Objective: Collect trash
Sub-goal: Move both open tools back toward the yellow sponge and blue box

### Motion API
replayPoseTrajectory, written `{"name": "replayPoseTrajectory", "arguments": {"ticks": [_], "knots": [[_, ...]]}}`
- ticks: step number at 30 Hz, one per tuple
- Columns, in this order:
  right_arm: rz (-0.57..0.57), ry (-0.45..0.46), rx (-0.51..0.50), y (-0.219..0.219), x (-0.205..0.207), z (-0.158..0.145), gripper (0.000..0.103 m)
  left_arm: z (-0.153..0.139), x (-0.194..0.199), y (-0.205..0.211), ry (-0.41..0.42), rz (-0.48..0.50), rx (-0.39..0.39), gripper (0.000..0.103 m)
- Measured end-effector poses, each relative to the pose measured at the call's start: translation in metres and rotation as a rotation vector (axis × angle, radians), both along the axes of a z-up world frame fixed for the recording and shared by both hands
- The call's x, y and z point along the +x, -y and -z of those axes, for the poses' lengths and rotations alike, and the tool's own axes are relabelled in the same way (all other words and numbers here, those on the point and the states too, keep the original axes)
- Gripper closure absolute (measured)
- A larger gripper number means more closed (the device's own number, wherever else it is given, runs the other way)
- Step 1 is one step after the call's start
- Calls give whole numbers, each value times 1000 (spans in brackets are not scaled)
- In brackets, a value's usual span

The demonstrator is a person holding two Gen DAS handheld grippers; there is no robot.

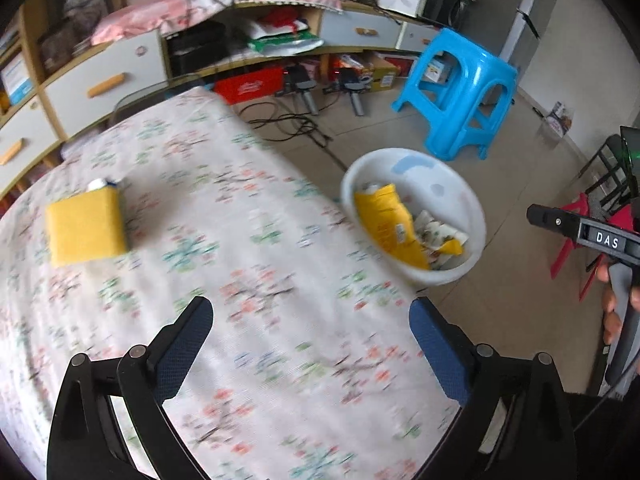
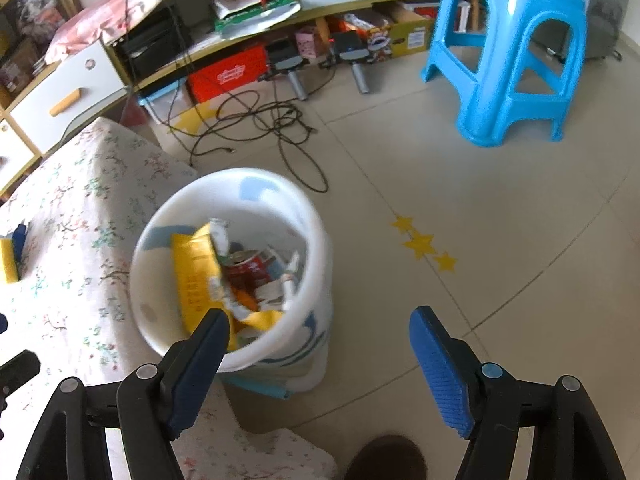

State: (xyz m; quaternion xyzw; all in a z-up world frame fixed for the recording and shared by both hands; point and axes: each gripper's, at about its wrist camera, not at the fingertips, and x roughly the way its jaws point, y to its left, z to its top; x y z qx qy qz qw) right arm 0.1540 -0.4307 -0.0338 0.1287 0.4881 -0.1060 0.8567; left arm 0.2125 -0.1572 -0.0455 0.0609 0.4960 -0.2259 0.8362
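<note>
Carton (image 1: 86, 226), yellow, lay on the desk (image 1: 256, 264) ahead and left of the spread, empty left gripper (image 1: 311, 346), the nearer one; the right gripper (image 2: 320, 360), also spread and empty, hovered by the bin (image 2: 316, 240).

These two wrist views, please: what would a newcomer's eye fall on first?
Probably the bright blue plastic stool on the tiled floor. Next, the white round trash bin beside the floral-clothed table, holding a crumpled yellow wrapper, and a yellow rectangular carton lying on the table.
</note>
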Motion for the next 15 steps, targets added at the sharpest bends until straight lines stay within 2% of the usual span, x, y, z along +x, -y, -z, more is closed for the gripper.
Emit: {"name": "replayPoseTrajectory", "arguments": {"ticks": [12,15], "knots": [[-60,-3,7,-67,31,-2,20,6,3,-126,3,-202,-23,0],[-71,-11,16,-88,41,0,20,0,3,-151,28,-242,-26,0]]}}
